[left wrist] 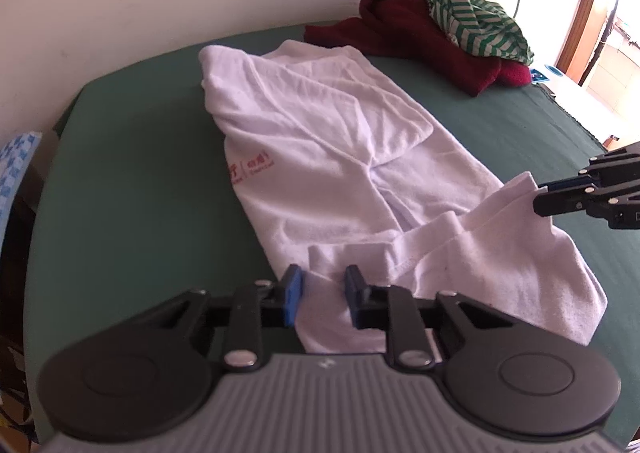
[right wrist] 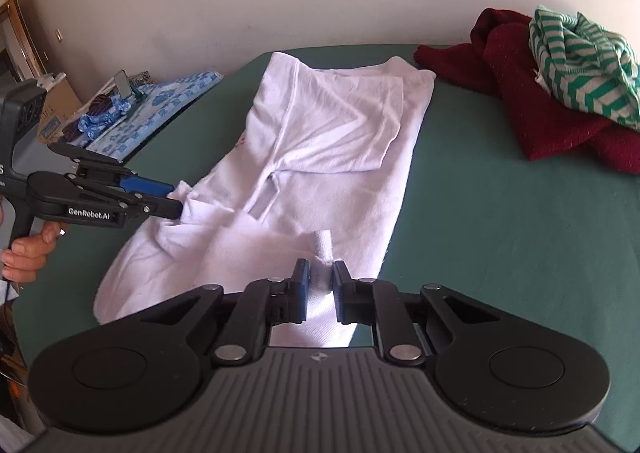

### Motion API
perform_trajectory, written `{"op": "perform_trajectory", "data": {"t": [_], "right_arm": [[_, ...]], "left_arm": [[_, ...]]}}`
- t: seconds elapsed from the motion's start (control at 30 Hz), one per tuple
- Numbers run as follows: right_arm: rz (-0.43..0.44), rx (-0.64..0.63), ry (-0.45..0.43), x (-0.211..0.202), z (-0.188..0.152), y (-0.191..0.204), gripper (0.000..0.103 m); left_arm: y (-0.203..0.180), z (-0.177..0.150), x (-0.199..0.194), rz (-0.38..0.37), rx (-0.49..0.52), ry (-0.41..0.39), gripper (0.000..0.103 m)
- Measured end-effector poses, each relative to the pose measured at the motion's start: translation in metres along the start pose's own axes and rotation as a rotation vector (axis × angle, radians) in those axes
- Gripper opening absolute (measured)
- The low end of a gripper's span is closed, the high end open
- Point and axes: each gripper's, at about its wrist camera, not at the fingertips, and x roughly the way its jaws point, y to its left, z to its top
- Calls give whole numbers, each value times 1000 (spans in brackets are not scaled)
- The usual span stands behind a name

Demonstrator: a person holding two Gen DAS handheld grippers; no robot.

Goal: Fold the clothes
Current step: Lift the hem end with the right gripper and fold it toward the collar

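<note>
Reading "GenRobot.AI" on left gripper [right wrist: 176,199] pinching white shirt [right wrist: 332,141].

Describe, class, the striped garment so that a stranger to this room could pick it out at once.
Start at the green table against the pale wall and look to its far corner, away from the white T-shirt being folded. There a dark red garment lies crumpled, and the striped garment sits bunched on top of it. It alone has green and pale stripes.
</note>
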Motion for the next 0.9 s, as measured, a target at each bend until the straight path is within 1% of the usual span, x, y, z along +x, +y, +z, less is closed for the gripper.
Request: {"op": "perform_trajectory", "data": {"t": [0.07,0.17,0.23,0.27,0.37,0.4,0.47,0.5,0.53,0.57,0.63,0.67,0.7,0.73,0.77,0.8,0.87,0.9], "right_arm": [[-22,-18,3,8,3,-3,9],[-49,-14,11,20,5,-10,7],[-69,0,7,27,5,-15,5],[-72,18,7,29,4,-18,4],[-79,74,0,32,2,-27,5],[-81,92,-15,27,3,-28,6],[-68,120,-82,6,7,-27,12],[-44,118,-111,-4,9,-24,12],[-3,99,-125,-12,10,-19,12],[32,76,-127,-16,11,-13,12],[78,14,-98,-14,9,3,13],[78,-30,-78,-10,7,12,16],[60,-81,-57,-3,5,21,21],[39,-126,-40,3,3,27,25],[15,-160,-30,9,1,31,33],[-2,-189,-22,15,0,33,37],[-12,-232,-9,25,-3,35,39],[-20,-248,3,31,-5,34,36]], "left_arm": [[3,2,9,33,-5,12,9],[4,3,19,102,-4,15,2],[7,2,26,147,-13,18,0],[9,1,29,157,-25,17,0],[16,2,22,130,-58,10,0],[19,3,14,127,-71,-6,0],[22,3,-8,122,-88,-39,0],[21,2,-22,102,-85,-62,0],[18,0,-32,78,-74,-82,0],[14,-1,-28,75,-58,-76,1],[7,-2,-22,68,-26,-66,1],[3,-3,-19,64,-9,-60,5],[0,-3,-16,61,7,-55,9],[-4,-4,-12,57,23,-49,16],[-7,-5,-9,53,39,-44,15],[-11,-5,-6,50,56,-38,16],[-18,-7,1,42,88,-28,16],[-22,-8,4,39,104,-22,14]]}}
